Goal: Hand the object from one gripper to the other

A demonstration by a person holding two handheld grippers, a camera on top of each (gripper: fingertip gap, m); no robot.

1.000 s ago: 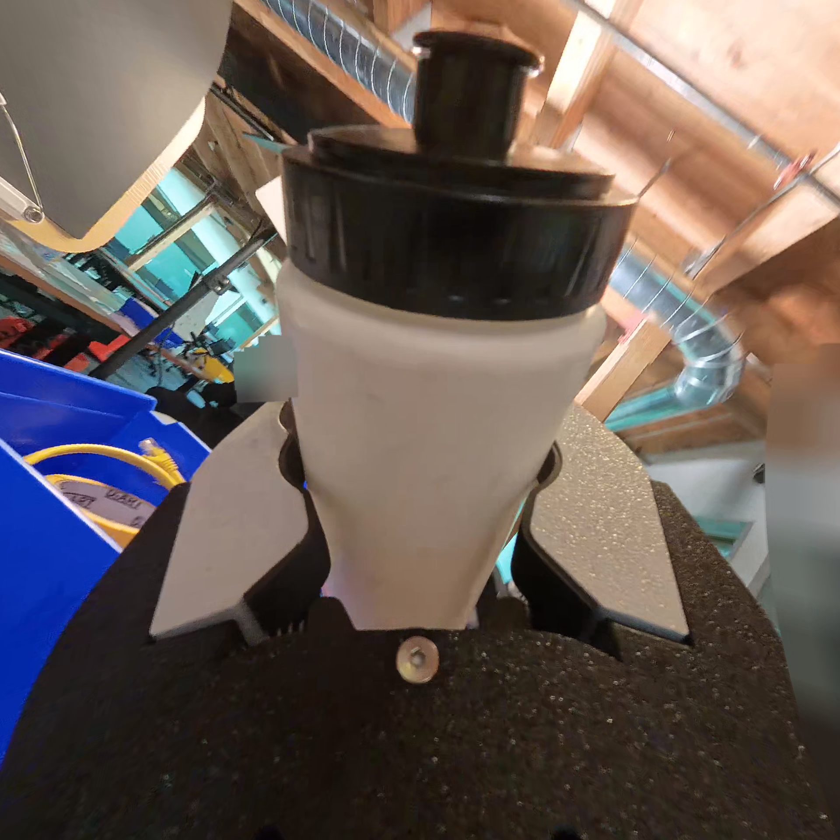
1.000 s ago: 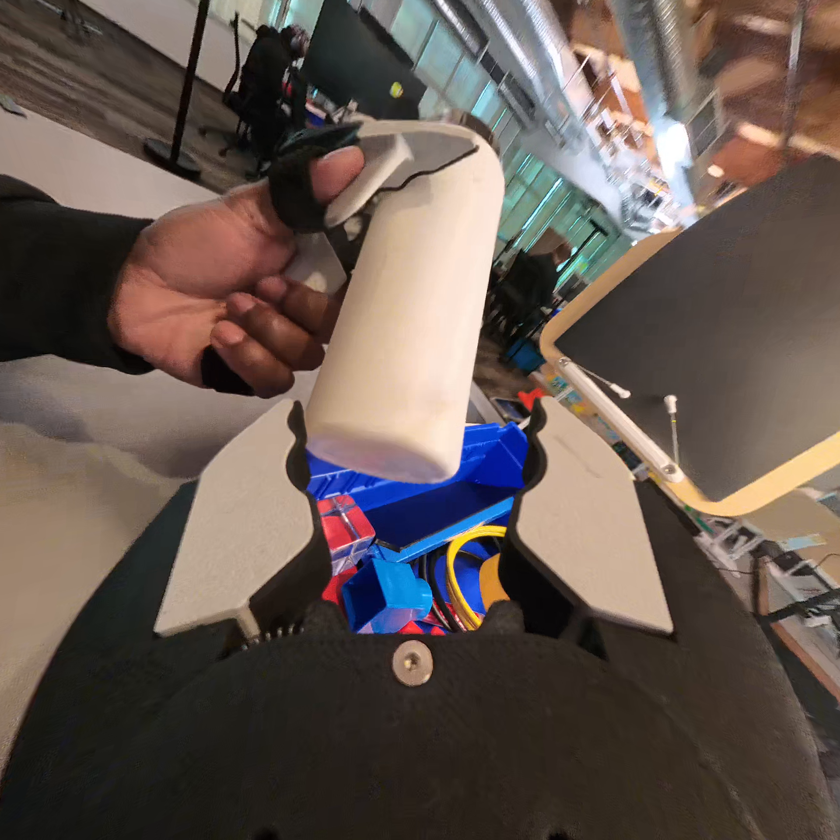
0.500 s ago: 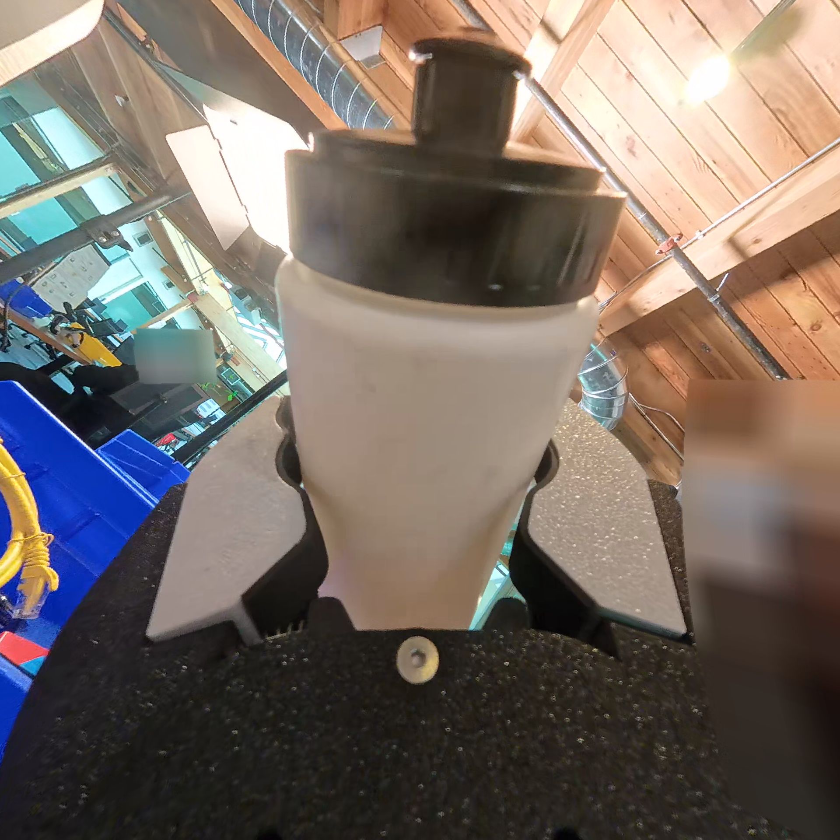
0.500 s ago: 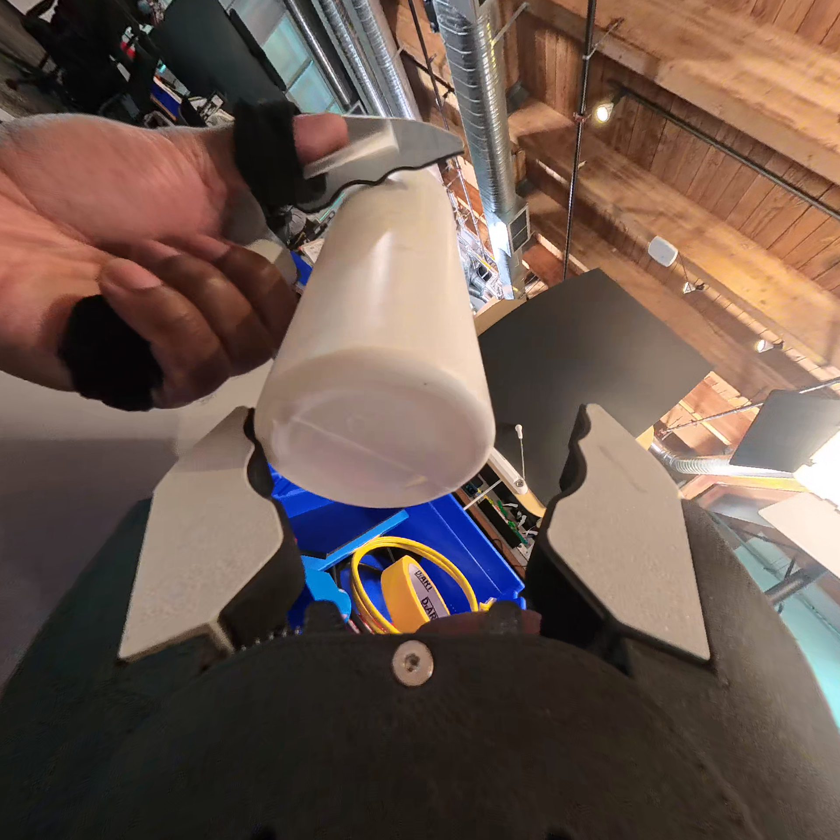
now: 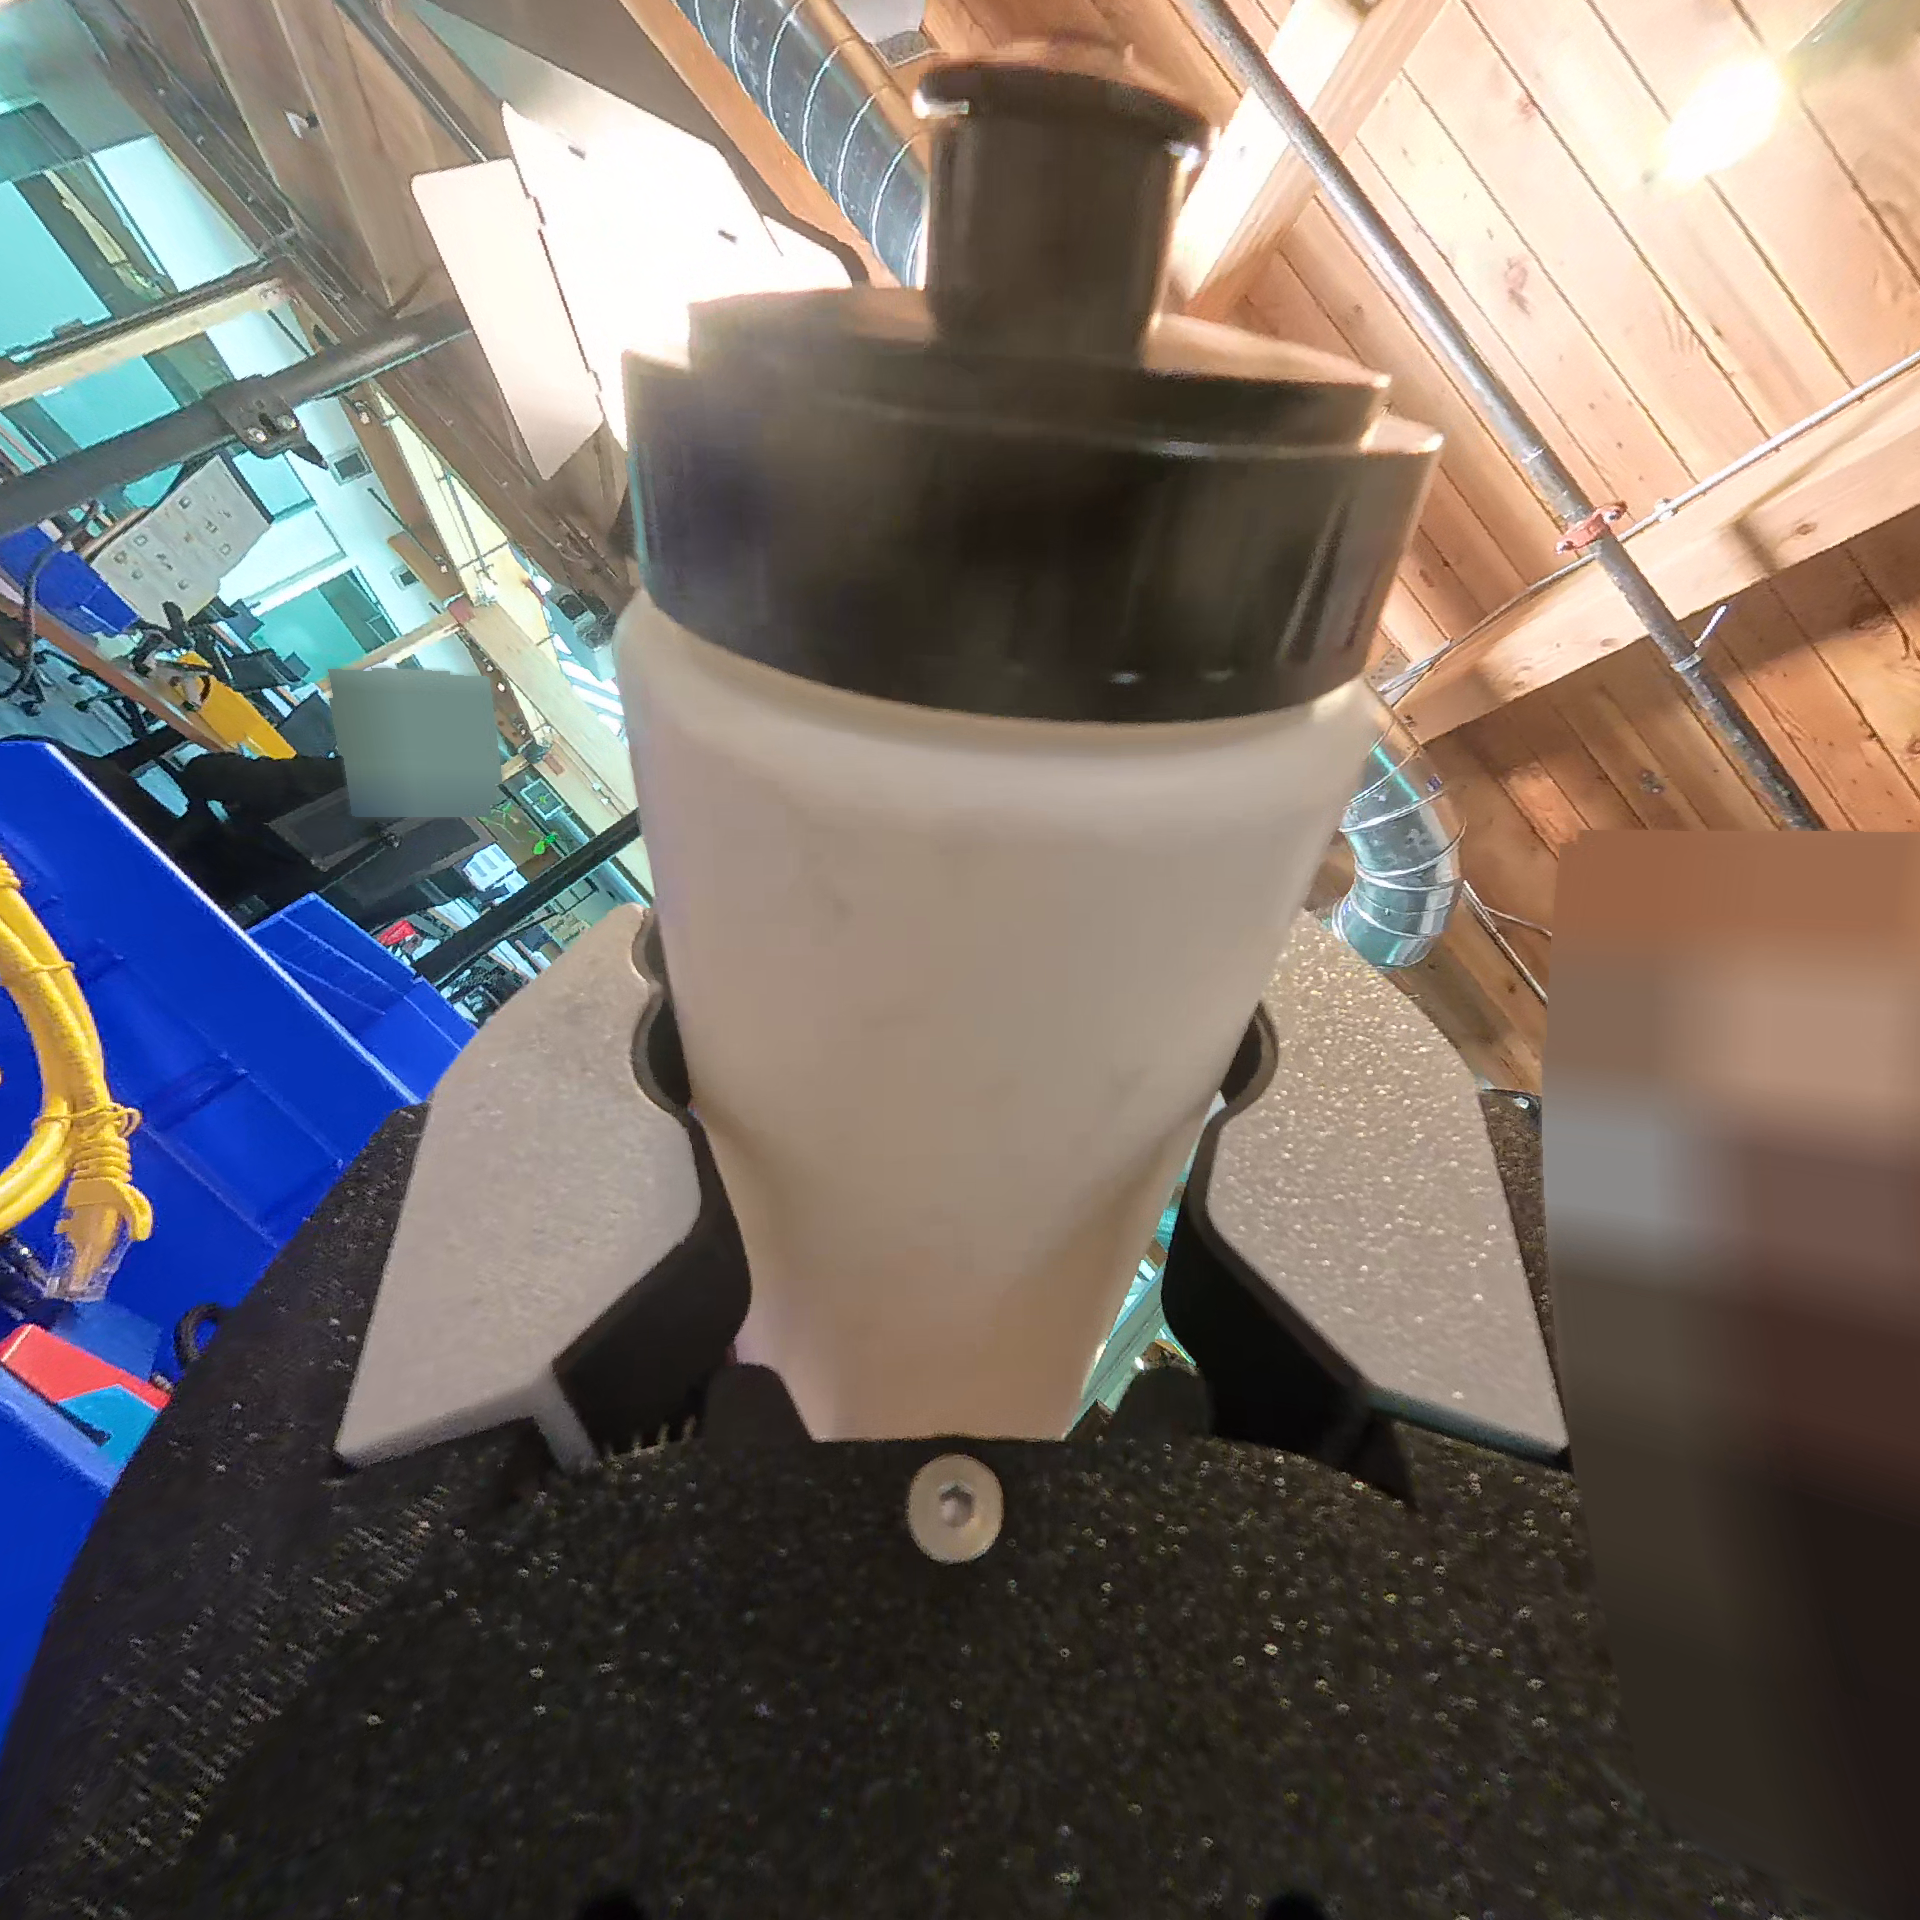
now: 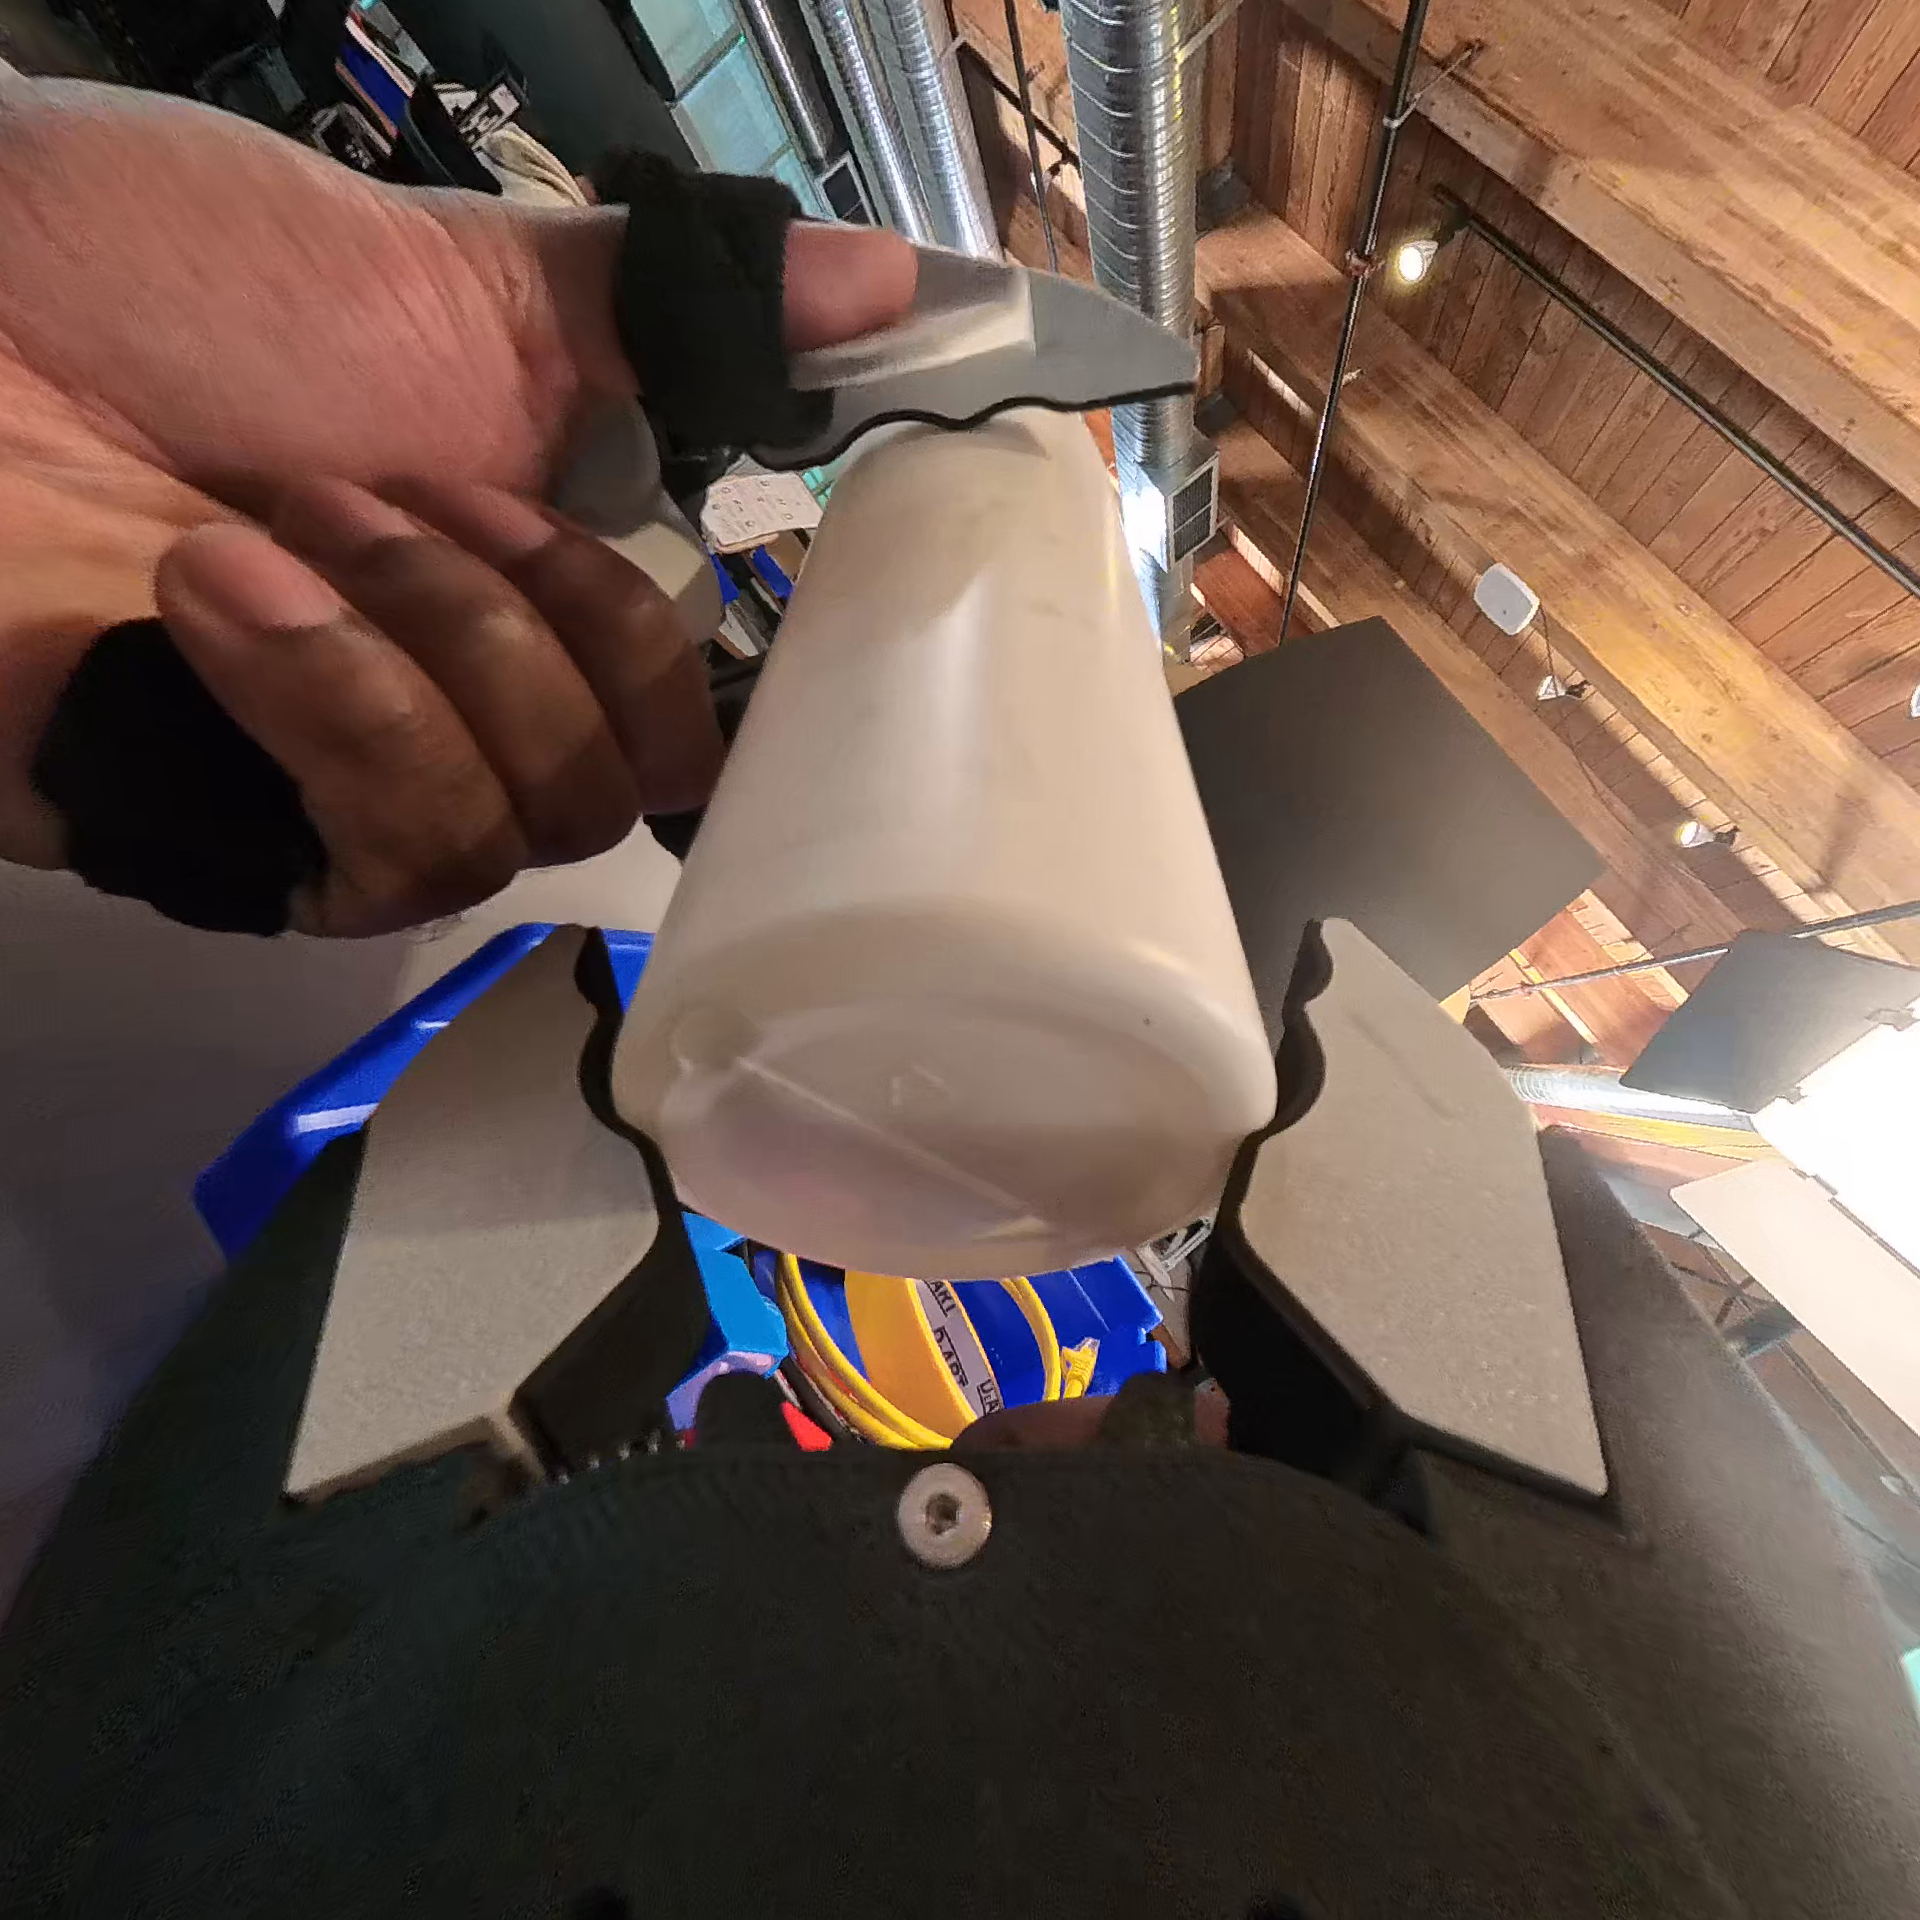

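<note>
The left tongs (image 5: pixel 956 1132) stay clenched on the white bottle (image 5: pixel 966 997) below its black cap. Its base (image 6: pixel 935 1122) has moved between the right tongs (image 6: pixel 940 1101), spread wide but now nearly touching: handover imminent.

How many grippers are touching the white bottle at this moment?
1 for certain. The left gripper clamps the white bottle below its black cap. The right gripper is open around the bottle's base; whether its fingers touch cannot be told.

grey gripper fingers (image 6: pixel 478 1226), black body, silver screw (image 6: pixel 943 1512)
</note>
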